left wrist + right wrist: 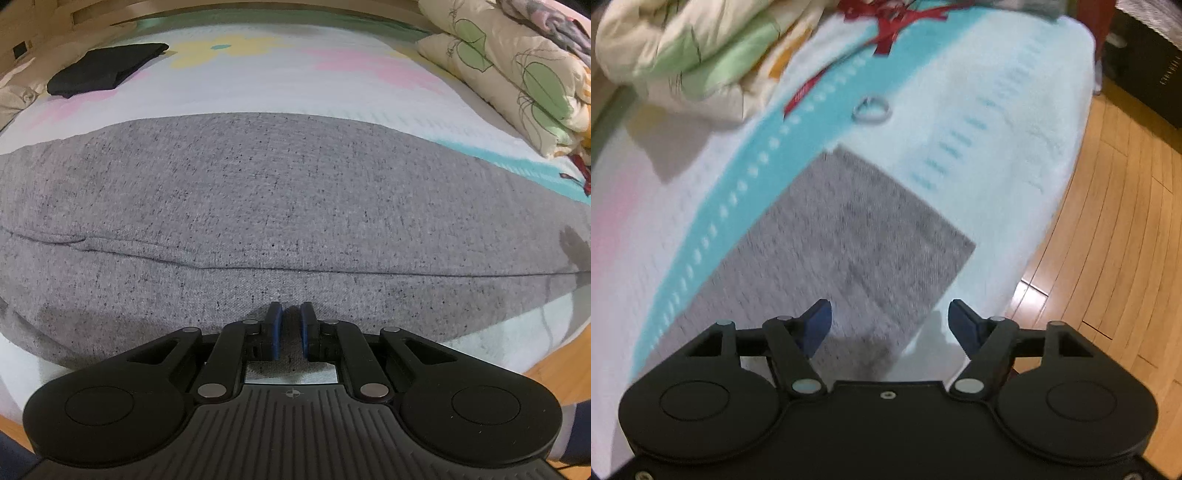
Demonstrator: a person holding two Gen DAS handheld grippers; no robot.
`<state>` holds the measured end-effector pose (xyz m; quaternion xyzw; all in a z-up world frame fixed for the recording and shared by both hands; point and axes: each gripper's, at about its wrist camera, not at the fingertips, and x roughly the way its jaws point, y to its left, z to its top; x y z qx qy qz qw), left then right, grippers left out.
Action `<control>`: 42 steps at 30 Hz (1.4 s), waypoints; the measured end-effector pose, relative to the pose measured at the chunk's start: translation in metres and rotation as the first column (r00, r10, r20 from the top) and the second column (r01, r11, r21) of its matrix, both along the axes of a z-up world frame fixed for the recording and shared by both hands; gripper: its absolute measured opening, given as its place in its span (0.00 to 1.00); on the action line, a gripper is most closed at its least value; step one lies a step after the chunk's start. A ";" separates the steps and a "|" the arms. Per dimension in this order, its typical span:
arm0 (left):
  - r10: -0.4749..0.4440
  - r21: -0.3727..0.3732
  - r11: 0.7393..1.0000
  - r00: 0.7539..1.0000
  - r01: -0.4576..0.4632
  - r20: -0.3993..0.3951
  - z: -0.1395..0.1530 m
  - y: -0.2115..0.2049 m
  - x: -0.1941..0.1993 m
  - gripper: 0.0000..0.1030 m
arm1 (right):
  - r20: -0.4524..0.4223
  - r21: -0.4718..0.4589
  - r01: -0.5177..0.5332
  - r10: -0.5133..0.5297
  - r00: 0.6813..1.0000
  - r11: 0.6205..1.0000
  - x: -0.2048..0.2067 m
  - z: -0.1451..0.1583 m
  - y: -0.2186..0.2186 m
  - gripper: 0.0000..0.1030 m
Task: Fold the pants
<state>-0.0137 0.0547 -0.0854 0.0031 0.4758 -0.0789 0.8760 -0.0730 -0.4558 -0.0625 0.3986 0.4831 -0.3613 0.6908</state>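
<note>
Grey speckled pants (pixel 258 192) lie flat across the bed, folded lengthwise, with a seam line running left to right. My left gripper (pixel 291 314) is at their near edge, its blue pads drawn together on a pinch of the grey cloth. In the right wrist view, which is blurred, one squared end of the pants (pixel 857 229) stretches away from me. My right gripper (pixel 890 317) hovers over that end near the bed's edge. Its jaws stand wide apart with nothing held between them.
The bed sheet (pixel 332 74) is white with pastel flowers and a teal band (pixel 746 177). A folded black garment (pixel 103 70) lies far left, a rolled quilt (pixel 517 74) at the right. A small ring (pixel 871 109) lies beyond the pants. Wooden floor (pixel 1108 221) is right of the bed.
</note>
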 end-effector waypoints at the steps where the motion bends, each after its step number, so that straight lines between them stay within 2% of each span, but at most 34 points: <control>1: 0.006 -0.012 1.000 1.000 -0.006 -0.003 0.001 0.002 0.000 0.10 | 0.002 0.005 -0.011 0.011 1.000 1.000 0.002 0.000 0.001 0.70; 3: 0.021 -0.042 0.999 1.000 -0.022 -0.007 0.004 0.007 0.002 0.10 | -0.014 0.017 -0.036 0.036 0.999 0.999 0.006 -0.001 0.006 0.68; 5: 0.040 -0.068 0.997 0.999 -0.040 -0.004 0.007 0.013 0.002 0.10 | -0.043 0.024 -0.055 0.056 0.997 0.998 0.012 -0.008 0.006 0.59; 6: 0.048 -0.076 0.996 0.999 -0.048 0.000 0.009 0.015 0.003 0.10 | -0.062 0.025 -0.066 0.067 0.996 0.998 0.017 -0.013 0.007 0.40; 7: 0.058 -0.082 0.995 0.998 -0.058 0.006 0.012 0.018 0.004 0.10 | -0.099 0.017 -0.084 0.085 0.991 0.996 0.020 -0.015 0.009 0.10; 8: 0.073 -0.088 0.994 0.997 -0.071 0.012 0.015 0.022 0.004 0.10 | -0.133 -0.008 -0.102 0.100 0.986 0.995 0.022 -0.015 0.012 0.05; 11: 0.137 -0.117 0.984 0.990 -0.133 0.024 0.023 0.036 0.008 0.10 | -0.174 -0.092 -0.103 0.086 0.981 0.990 0.021 -0.007 0.015 0.06; 13: 0.181 -0.112 0.978 0.983 -0.178 0.017 0.025 0.048 0.012 0.10 | -0.177 -0.094 -0.064 0.047 0.983 0.993 0.017 -0.006 0.012 0.18; 15: 0.233 -0.104 0.967 0.972 -0.231 0.010 0.026 0.061 0.016 0.10 | -0.146 -0.078 -0.043 0.032 0.989 0.996 0.015 -0.001 0.014 0.21; 17: 0.286 -0.109 0.952 0.958 -0.285 -0.002 0.027 0.073 0.021 0.10 | -0.091 -0.059 -0.091 0.085 0.992 0.994 0.021 0.007 0.025 0.37; 18: 0.313 -0.115 0.943 0.950 -0.312 -0.011 0.027 0.080 0.022 0.10 | -0.063 -0.058 -0.131 0.127 0.990 0.990 0.026 0.013 0.035 0.52; 19: 0.342 -0.123 0.932 0.940 -0.342 -0.022 0.027 0.087 0.023 0.10 | -0.035 -0.067 -0.175 0.173 0.984 0.982 0.032 0.019 0.047 0.61; 21: 0.393 -0.139 0.908 0.918 -0.396 -0.048 0.025 0.102 0.027 0.10 | 0.019 -0.113 -0.290 0.294 0.956 0.950 0.046 0.034 0.081 0.62; 22: 0.408 -0.145 0.899 0.911 -0.413 -0.062 0.023 0.107 0.028 0.10 | 0.034 -0.141 -0.363 0.371 0.928 0.921 0.055 0.041 0.101 0.62; 25: 0.443 -0.173 0.873 0.890 -0.455 -0.104 0.019 0.124 0.034 0.11 | 0.050 -0.225 -0.576 0.600 0.799 0.786 0.077 0.055 0.171 0.62; 28: 0.458 -0.209 0.856 0.881 -0.474 -0.120 0.018 0.140 0.040 0.11 | 0.035 -0.296 -0.736 0.777 0.629 0.609 0.088 0.060 0.245 0.62; 30: 0.465 -0.214 0.852 0.878 -0.479 -0.113 0.020 0.149 0.044 0.11 | 0.010 -0.329 -0.816 0.866 0.500 0.475 0.090 0.057 0.294 0.62; 32: 0.464 -0.202 0.859 0.882 -0.471 -0.085 0.025 0.154 0.046 0.11 | -0.024 -0.356 -0.869 0.926 0.377 0.345 0.087 0.050 0.342 0.62; 34: 0.453 -0.176 0.873 0.890 -0.455 -0.050 0.030 0.155 0.049 0.11 | -0.061 -0.381 -0.895 0.959 0.276 0.233 0.082 0.042 0.381 0.62; 38: 0.435 -0.166 0.886 0.900 -0.432 -0.022 0.029 0.164 0.047 0.11 | -0.156 -0.442 -0.896 0.980 0.122 0.041 0.071 0.024 0.442 0.61; 41: 0.417 -0.196 0.888 0.908 -0.416 -0.038 0.024 0.169 0.046 0.11 | -0.247 -0.489 -0.868 0.968 0.040 -0.089 0.061 0.010 0.475 0.61; 42: 0.406 -0.208 0.890 0.913 -0.406 -0.043 0.022 0.170 0.046 0.11 | -0.274 -0.497 -0.859 0.962 0.021 -0.122 0.058 0.005 0.484 0.59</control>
